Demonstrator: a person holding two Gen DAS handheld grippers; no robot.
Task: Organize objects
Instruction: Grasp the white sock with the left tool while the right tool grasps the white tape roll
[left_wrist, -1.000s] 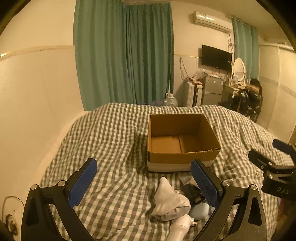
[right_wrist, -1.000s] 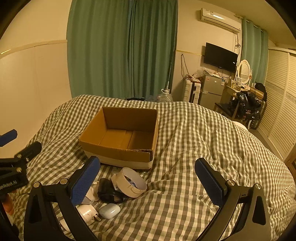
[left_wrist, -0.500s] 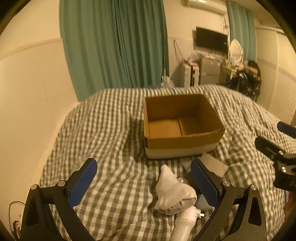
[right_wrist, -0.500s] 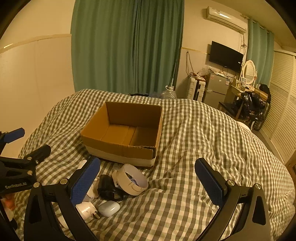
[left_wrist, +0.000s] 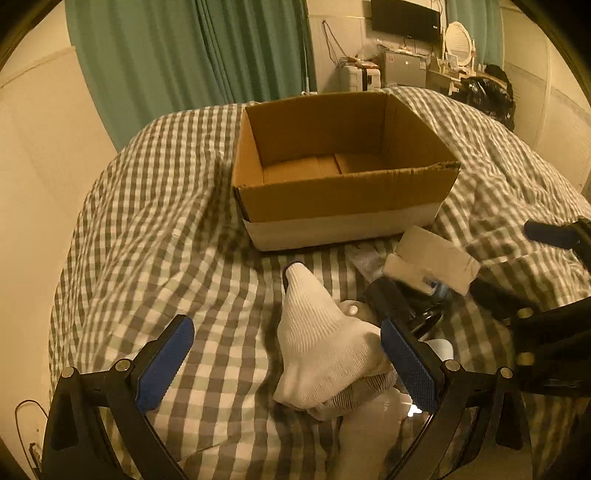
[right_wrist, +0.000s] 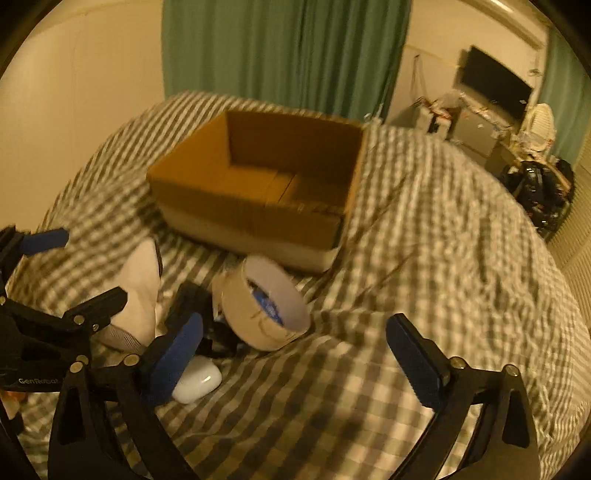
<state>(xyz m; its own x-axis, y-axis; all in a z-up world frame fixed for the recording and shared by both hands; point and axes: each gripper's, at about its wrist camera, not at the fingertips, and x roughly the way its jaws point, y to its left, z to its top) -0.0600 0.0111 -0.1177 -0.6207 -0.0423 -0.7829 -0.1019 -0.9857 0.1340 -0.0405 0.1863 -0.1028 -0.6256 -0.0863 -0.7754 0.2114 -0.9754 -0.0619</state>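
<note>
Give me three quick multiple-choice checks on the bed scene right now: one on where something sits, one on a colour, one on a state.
1. Where does the roll of tape lie?
A. inside the cardboard box
B. on the bedspread in front of the box
C. on the floor

2. What colour are the pads on the right gripper?
A. blue
B. red
C. white

3. What is in the cardboard box?
A. a white sock
B. an earbud case
C. nothing that shows

Answers:
1. B, it rests on the checked bedspread just short of the box's near wall.
2. A, both pads are blue.
3. C, the left wrist view shows only bare cardboard floor.
</note>
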